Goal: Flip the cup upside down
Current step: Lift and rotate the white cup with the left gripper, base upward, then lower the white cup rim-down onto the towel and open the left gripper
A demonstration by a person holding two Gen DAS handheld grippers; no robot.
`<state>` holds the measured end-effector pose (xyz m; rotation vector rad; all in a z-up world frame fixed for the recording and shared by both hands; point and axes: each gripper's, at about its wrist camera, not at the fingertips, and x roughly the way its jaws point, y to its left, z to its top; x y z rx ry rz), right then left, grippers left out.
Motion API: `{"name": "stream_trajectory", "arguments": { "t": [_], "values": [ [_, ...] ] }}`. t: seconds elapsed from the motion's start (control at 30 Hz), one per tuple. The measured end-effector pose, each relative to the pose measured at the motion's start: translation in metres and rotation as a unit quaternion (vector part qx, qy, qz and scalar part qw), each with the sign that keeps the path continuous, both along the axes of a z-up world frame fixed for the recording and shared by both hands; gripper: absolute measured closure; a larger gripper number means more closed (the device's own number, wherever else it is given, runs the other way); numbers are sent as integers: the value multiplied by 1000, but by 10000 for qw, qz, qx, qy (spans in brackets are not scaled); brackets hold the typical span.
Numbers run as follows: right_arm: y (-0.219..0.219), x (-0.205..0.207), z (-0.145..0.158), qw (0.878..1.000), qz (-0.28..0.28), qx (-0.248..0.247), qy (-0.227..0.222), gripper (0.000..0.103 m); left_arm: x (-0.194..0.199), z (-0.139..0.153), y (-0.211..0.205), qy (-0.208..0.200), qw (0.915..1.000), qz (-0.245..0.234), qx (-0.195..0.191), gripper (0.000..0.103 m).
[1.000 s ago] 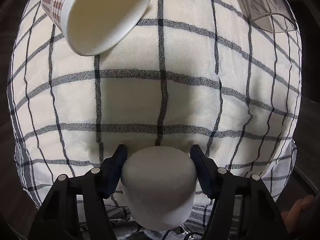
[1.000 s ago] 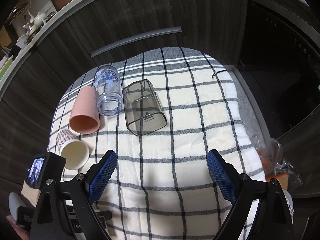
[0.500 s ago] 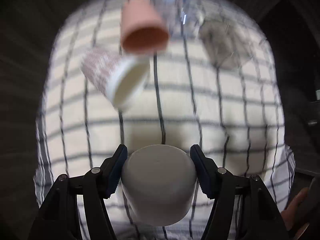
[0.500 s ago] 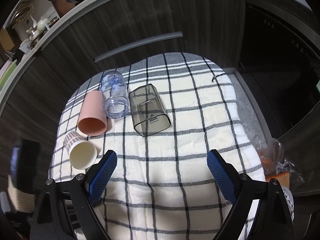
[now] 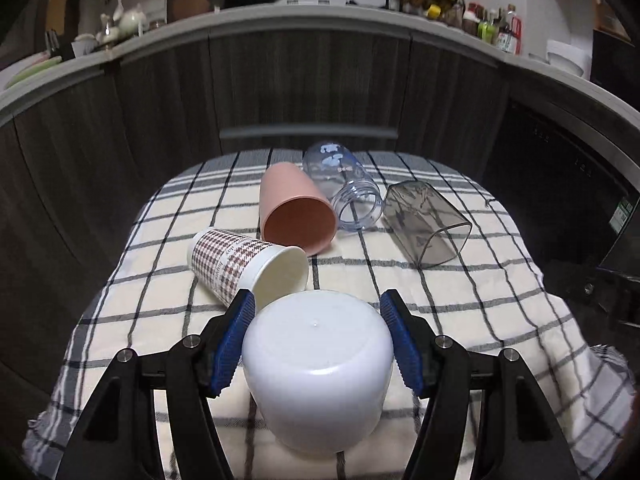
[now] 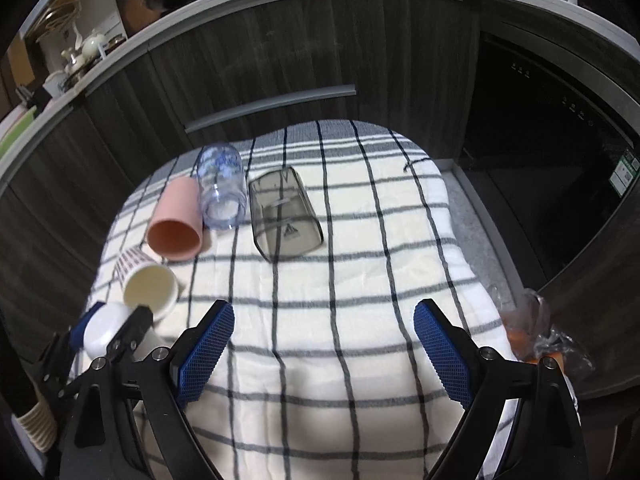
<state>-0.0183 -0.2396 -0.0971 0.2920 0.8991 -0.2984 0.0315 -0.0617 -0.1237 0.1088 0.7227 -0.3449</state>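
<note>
Your white cup [image 5: 316, 364] sits between the two blue pads of your left gripper [image 5: 316, 344]. The pads press on its sides, so the gripper is holding it tight. The flat bottom of the cup faces the camera, and you cannot see its opening from here. In the right wrist view the same white cup [image 6: 105, 326] shows at the low left, over the near left corner of the checked cloth [image 6: 360, 300].

Your right gripper [image 6: 324, 344] has its pads spread wide apart with nothing between them. It hangs over the near middle of the cloth.

Just past the white cup lies a paper cup [image 5: 248, 268] with a red and white pattern. It is on its side, with its mouth turned toward you. Behind it lies a pink cup [image 5: 296, 210], also on its side. A clear bottle [image 5: 342, 184] with blue marks lies right beside the pink cup. A smoky grey square cup [image 5: 426, 220] lies to the right of the bottle. All four rest on the cloth.

Dark wood cabinet doors [image 5: 300, 88] stand behind the cloth.
</note>
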Motion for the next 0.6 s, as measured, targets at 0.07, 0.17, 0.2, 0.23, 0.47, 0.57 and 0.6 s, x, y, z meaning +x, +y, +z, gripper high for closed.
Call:
{"name": "stream_trajectory", "arguments": {
  "t": [0.07, 0.17, 0.2, 0.23, 0.47, 0.57, 0.6],
  "values": [
    [2, -4, -5, 10000, 7, -20, 59, 11, -2, -7, -1, 12, 10000, -31, -84, 39],
    [4, -7, -9, 9999, 24, -59, 157, 11, -5, -17, -1, 111, 9998, -43, -164, 38],
    [4, -7, -10, 9998, 27, -81, 170, 11, -6, -20, -2, 157, 9998, -32, -140, 38],
    [5, -8, -10, 9998, 31, -104, 176, 11, -8, -25, -2, 205, 9997, -19, -116, 38],
    [7, -10, -10, 9996, 31, -157, 234, 11, -18, -31, -2, 233, 9997, -21, -52, 38],
    [7, -11, -9, 9996, 43, -143, 230, 11, -18, -27, -1, 186, 9998, 73, -12, 21],
    [7, -12, -8, 9996, 39, -141, 221, 11, -19, -25, -1, 135, 9999, 102, 23, 18]
  ]
}}
